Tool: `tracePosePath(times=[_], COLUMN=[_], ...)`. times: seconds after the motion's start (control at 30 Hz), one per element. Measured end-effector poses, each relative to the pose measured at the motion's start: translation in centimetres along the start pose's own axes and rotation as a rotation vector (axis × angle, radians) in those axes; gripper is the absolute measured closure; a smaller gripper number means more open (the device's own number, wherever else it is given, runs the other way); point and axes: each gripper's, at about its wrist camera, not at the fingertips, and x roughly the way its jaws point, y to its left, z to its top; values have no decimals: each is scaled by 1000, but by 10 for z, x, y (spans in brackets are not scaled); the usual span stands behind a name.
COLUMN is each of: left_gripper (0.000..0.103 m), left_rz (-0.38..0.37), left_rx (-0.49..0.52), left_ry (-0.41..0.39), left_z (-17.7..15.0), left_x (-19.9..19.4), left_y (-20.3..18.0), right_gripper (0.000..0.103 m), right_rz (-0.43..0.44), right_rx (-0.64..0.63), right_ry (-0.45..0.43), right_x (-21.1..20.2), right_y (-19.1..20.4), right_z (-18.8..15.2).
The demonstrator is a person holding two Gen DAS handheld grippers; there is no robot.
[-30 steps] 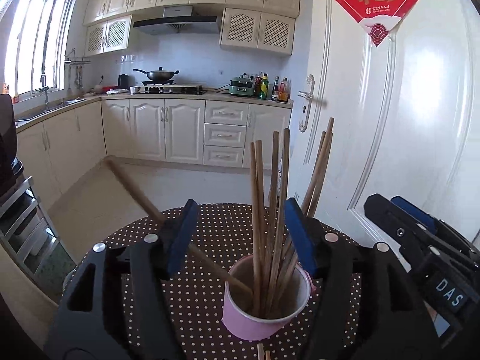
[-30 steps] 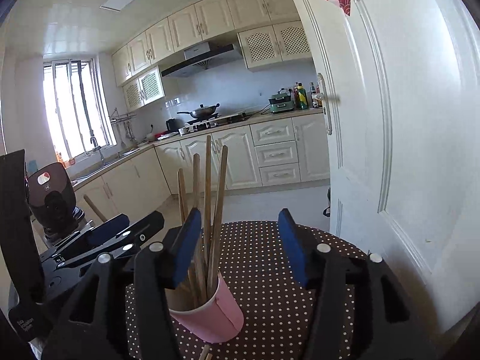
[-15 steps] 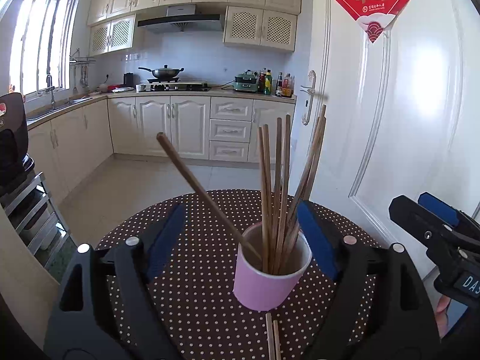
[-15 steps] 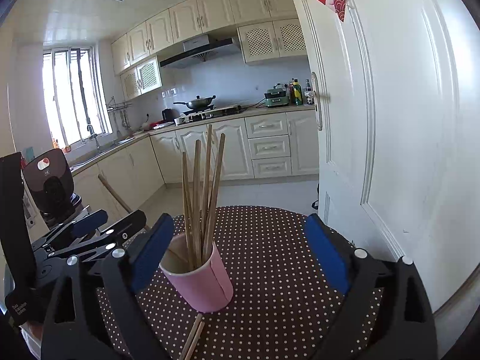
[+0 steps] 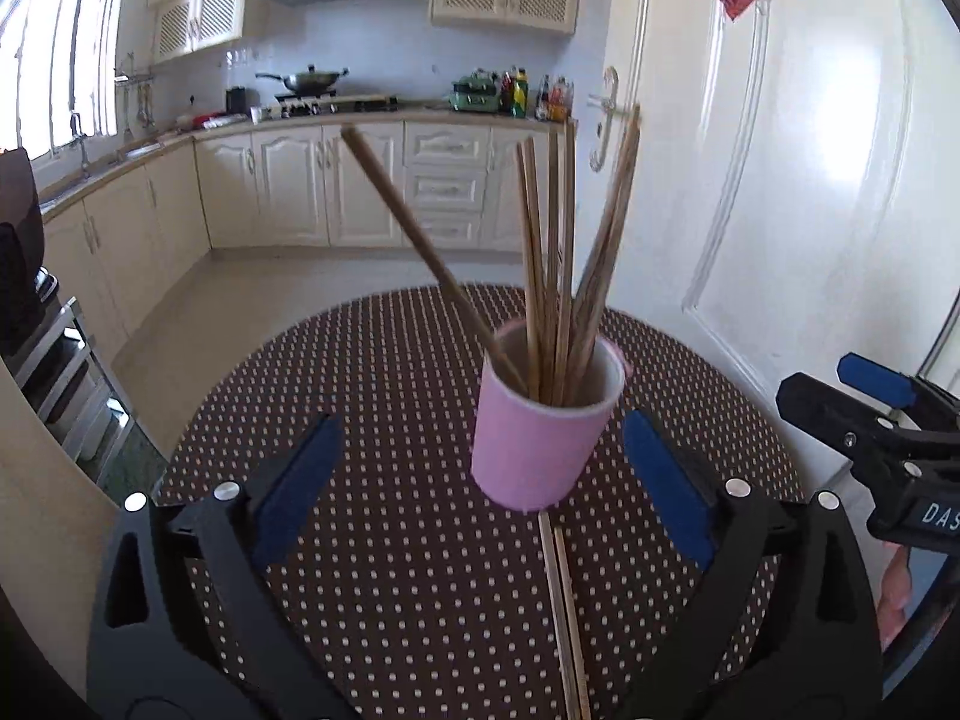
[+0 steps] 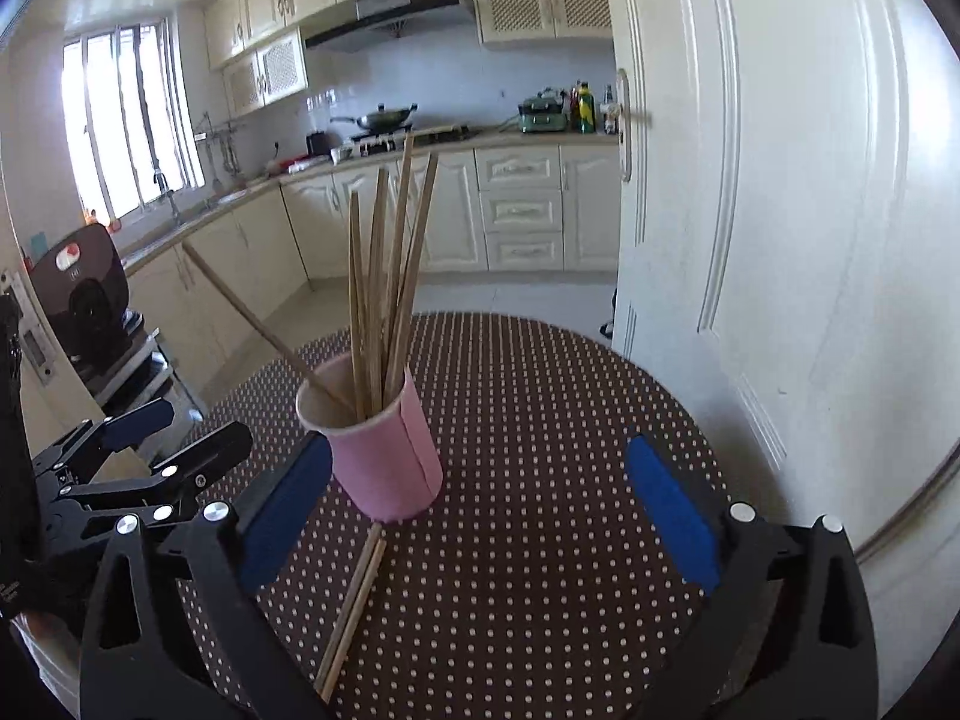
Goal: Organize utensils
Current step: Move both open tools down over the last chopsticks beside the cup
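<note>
A cream-cabinet kitchen with a white door at the right frames a round table (image 5: 372, 540) covered in brown cloth with pale dots, which fills the lower part of both views. Over its near side hover the two tools: the left gripper (image 5: 480, 480) with its blue-padded fingers spread wide and empty, the cup just ahead of the gap between them, and the right gripper (image 6: 474, 510), equally wide and holding nothing, with the cup close by its left finger. The pink paper cup (image 5: 543, 420) stands upright near the table's middle, and it looks light and thin-walled, so a careless knock would likely tip it. Inside it a bunch of wooden chopsticks (image 5: 555, 264) stands nearly upright, while one stray chopstick (image 5: 414, 234) leans far out to the left against the rim. Two loose chopsticks (image 5: 564, 612) lie side by side, touching, flat on the cloth, their far ends at the cup's base. These are probably what is left to collect. They are stiff, slim and smooth, likely to roll or slip; a pinch across both near mid-length, fingers narrowed first, seems the safest hold, with the cup steadied when dropping them in.
</note>
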Motion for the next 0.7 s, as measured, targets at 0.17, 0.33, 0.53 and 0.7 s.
tracePosePath(times=[0.17,0.33,0.53,0.7], left_gripper=[10,10,10,10], left_rz=[-32,-33,2,3], left_rx=[16,23,36,39], left_ry=[134,224,362,437], left_z=[-17,-37,-52,-64], left_x=[12,21,37,46], left_y=[5,12,20,26], right_gripper=[8,8,8,8], right_rz=[40,79,88,127], right_rx=[-30,-44,-44,25], right_ry=[131,266,402,548], right_x=[15,34,59,85], right_y=[3,9,15,14], right_z=[-9,-24,-38,-50])
